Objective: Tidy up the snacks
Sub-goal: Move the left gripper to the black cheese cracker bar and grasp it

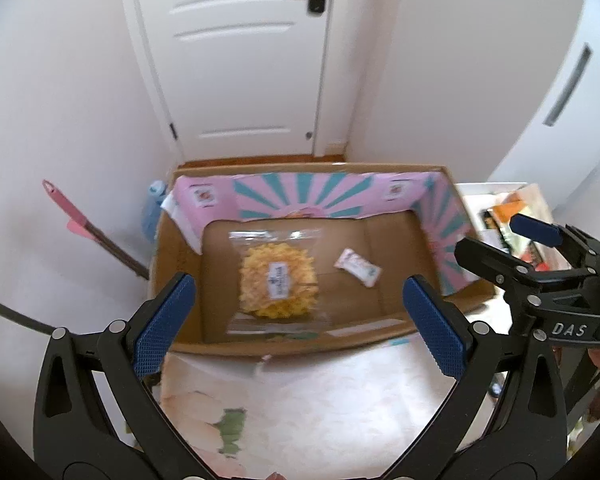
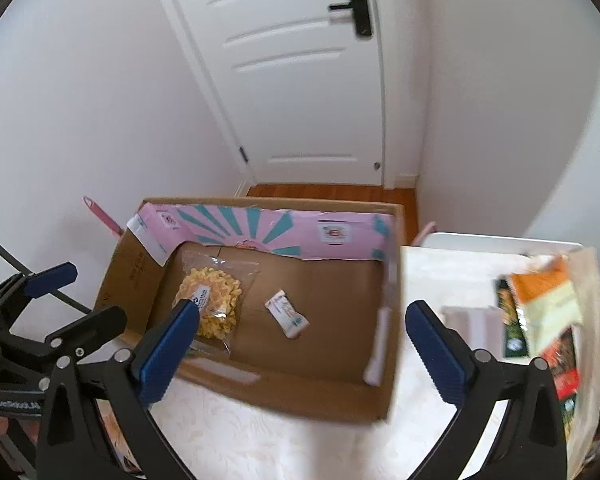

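Brown cardboard box (image 1: 188,264), its flaps printed pink and teal, sits on a pale floral tabletop (image 1: 320,392) and holds two snacks. A clear bag of yellow snacks (image 1: 278,278) lies left of the box's centre; a small white wrapped snack (image 1: 357,267) lies just to its right, apart from it. Right of the box, a white bin (image 2: 500,242) holds more snack packets (image 2: 548,300). The left gripper (image 1: 300,324) and right gripper (image 2: 300,350) hover near the box's front edge, both spread wide and empty.
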{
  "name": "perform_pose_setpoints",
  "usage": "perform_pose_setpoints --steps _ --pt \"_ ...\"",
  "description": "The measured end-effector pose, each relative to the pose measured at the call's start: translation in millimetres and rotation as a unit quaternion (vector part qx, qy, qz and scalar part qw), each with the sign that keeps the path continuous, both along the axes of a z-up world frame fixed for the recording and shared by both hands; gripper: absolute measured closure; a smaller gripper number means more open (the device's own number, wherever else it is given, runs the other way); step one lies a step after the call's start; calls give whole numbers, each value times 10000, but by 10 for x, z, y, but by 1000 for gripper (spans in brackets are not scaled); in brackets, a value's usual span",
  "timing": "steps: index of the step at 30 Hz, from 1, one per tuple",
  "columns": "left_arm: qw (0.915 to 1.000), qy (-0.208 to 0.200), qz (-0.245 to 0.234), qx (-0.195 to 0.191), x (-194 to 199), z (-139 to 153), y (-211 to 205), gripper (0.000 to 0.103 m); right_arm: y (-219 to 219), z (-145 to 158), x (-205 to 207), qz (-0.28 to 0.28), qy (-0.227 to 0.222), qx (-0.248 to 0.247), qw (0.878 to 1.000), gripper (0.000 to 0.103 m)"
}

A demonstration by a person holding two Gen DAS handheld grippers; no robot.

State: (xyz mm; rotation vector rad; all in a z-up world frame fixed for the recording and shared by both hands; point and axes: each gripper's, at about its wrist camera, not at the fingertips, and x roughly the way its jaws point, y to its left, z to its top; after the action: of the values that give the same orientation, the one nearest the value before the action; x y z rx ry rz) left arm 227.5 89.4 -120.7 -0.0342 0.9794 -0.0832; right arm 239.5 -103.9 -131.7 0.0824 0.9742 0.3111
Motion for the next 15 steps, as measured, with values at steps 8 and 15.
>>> perform_pose_setpoints --steps 8,15 --pt "9988 -415 -193 -146 -367 311 -557 0 -664 431 -628 -543 -581 -150 9967 0" --pt "9980 -494 -380 -130 -718 365 -1248 0 -1417 603 -1209 -894 -902 -584 9902 0"
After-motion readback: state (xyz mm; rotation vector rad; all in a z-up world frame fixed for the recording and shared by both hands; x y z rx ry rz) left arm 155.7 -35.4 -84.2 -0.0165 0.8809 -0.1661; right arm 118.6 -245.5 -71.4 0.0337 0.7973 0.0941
